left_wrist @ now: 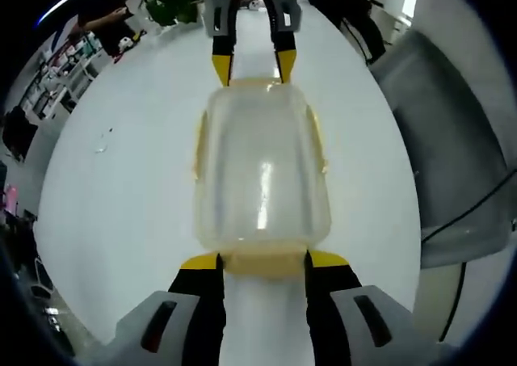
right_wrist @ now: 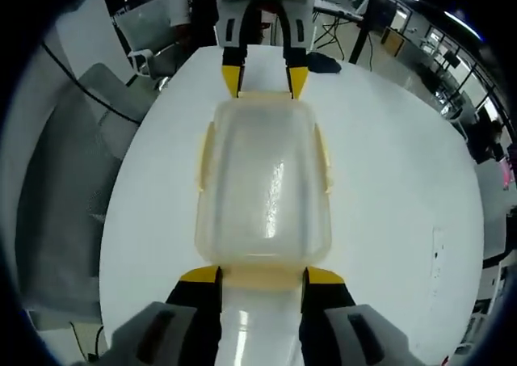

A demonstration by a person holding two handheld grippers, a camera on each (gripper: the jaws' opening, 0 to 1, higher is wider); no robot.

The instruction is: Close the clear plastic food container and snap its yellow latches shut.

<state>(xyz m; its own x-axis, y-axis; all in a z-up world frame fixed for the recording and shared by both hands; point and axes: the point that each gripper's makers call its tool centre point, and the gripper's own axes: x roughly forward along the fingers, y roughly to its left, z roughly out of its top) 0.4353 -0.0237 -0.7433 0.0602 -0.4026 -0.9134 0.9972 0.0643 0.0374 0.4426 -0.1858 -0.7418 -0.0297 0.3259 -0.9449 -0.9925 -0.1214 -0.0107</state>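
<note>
On the white table, both claws spread wide, tips touching the container's ends.

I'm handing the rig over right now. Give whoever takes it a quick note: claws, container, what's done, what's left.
Left claw: open, its tips at the near-end latch of the container, holding nothing.
Right claw: open, its tips at the opposite end, holding nothing.
Container: on the white table between the two claws, lid on top.
Yellow latches: the long-side ones lie against the walls; whether they are clicked shut I cannot tell. The end latch sits between the left claw's tips.
Left: press both end latches down, then check all four.
</note>
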